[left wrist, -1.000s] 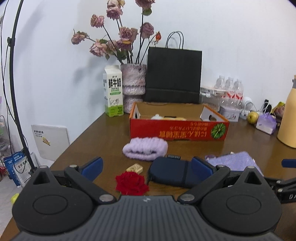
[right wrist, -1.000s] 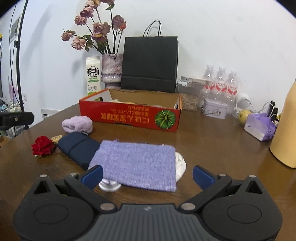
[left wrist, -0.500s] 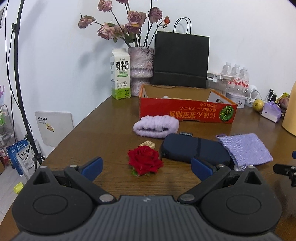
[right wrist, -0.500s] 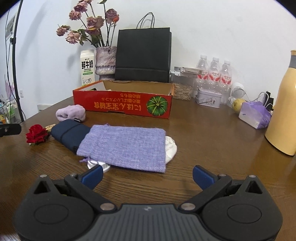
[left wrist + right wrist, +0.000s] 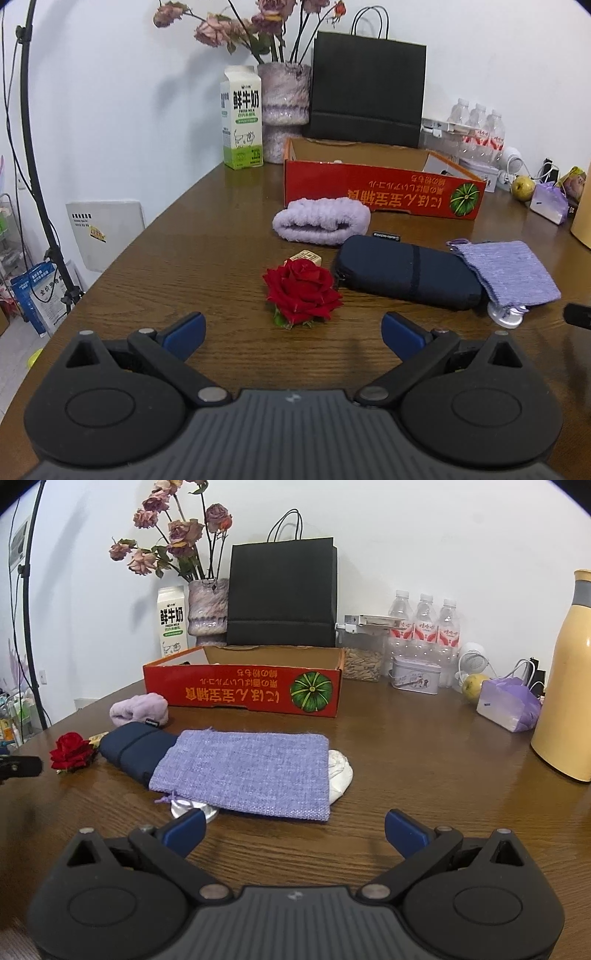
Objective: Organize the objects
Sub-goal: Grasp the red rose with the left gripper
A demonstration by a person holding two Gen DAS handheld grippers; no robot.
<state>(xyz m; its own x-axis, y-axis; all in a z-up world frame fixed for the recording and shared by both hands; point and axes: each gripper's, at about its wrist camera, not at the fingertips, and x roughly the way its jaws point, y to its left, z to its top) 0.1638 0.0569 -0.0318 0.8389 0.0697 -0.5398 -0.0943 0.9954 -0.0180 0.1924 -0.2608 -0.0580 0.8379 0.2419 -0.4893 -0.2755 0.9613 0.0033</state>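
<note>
**A:** status?

**B:** both sets of my jaws spread wide, nothing held; left gripper (image 5: 291, 330) hangs above the near edge of the brown wooden table (image 5: 207, 240), lined up on the red fabric rose (image 5: 301, 290); right gripper (image 5: 293, 829) faces the lilac woven drawstring pouch (image 5: 251, 770).

**A:** where's the rest?

**B:** mid-table; navy zip case (image 5: 406, 273) just right of the rose, pouch draped over its end; fluffy lilac rolled towel (image 5: 321, 219) behind them, just in front of the red open cardboard box (image 5: 380, 188) near the far edge; box looks like the drop target, my guess.

**A:** risks?

**B:** rose is soft, petals could crush or slip if I close hard; small tan block (image 5: 306, 255) touches its back, may get dragged; lifting the pouch could roll the silver round thing (image 5: 192, 808) under it.
</note>
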